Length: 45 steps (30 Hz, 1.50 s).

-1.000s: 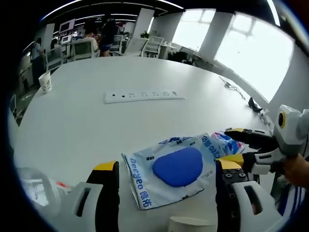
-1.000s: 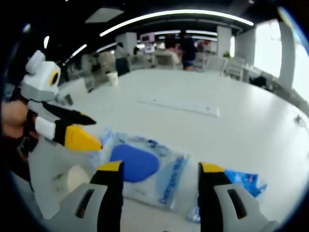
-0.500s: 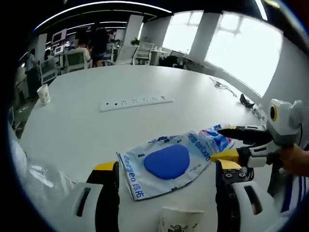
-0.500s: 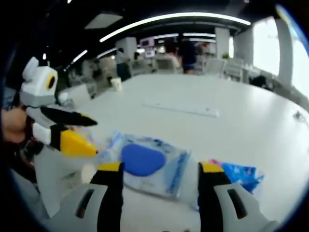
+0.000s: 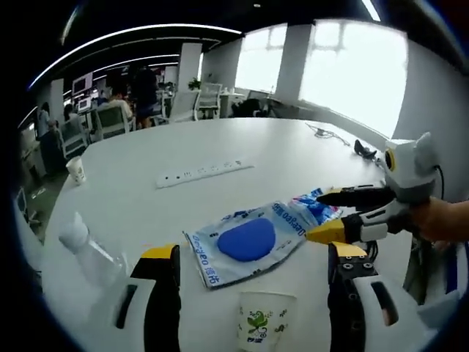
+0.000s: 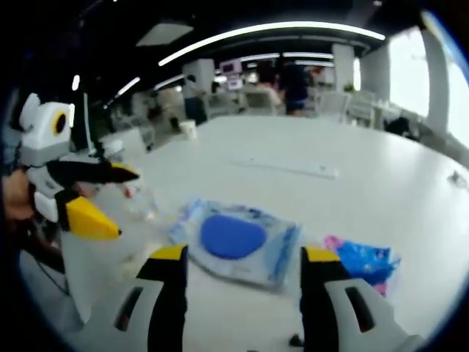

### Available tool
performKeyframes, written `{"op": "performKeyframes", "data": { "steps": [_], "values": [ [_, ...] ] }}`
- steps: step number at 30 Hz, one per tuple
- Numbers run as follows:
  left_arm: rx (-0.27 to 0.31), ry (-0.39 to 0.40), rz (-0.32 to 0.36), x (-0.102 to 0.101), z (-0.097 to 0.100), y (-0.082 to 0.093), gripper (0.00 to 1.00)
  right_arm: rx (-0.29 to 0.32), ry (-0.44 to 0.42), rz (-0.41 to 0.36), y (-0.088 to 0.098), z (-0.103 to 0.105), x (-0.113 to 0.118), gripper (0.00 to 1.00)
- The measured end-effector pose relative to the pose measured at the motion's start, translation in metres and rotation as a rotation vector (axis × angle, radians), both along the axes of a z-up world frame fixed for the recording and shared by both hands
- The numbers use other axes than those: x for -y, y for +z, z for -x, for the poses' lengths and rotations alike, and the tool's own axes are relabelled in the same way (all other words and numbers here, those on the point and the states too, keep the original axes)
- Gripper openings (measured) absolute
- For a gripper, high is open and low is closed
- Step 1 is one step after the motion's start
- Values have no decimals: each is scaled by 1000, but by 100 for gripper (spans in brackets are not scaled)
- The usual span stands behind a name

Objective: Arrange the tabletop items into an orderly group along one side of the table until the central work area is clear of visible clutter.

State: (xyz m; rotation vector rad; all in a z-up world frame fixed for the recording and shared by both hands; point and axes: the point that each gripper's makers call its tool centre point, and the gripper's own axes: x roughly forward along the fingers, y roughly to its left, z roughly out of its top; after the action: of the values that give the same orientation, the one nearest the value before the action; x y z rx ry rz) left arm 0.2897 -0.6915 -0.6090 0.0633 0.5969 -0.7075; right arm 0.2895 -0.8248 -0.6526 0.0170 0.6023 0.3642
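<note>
Wipes pack (image 5: 248, 242) lies flat mid-counter (image 5: 132, 191), a blue packet (image 6: 360, 261) touching its end, paper cup (image 5: 265, 331) near. Left tongs (image 5: 249, 258) and right tongs (image 6: 240, 258) hover spread apart, holding nothing.

Bright window glare, ceiling strip lights, fisheye-warped, softly blurred edges.

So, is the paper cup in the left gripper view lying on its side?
No, the paper cup stands upright on the table, its open rim facing up, just in front of the wet wipes pack.
</note>
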Motion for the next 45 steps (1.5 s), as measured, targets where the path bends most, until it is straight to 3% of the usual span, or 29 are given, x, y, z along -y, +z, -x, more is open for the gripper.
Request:
{"op": "performKeyframes", "data": {
  "steps": [15,27,30,33,45],
  "values": [
    [80,108,-2,-65,4,26,86,-13,34,-20,-2,13,-16,58],
    [76,213,7,-121,18,25,89,-23,61,-17,-3,21,-25,58],
    [72,255,52,-135,20,27,90,-29,68,-5,-4,22,-27,58],
    [71,277,33,-151,21,25,90,-35,76,-4,-5,24,-31,58],
    [78,299,52,-176,35,24,90,-38,117,-4,-2,28,-47,57]
  ]
}}
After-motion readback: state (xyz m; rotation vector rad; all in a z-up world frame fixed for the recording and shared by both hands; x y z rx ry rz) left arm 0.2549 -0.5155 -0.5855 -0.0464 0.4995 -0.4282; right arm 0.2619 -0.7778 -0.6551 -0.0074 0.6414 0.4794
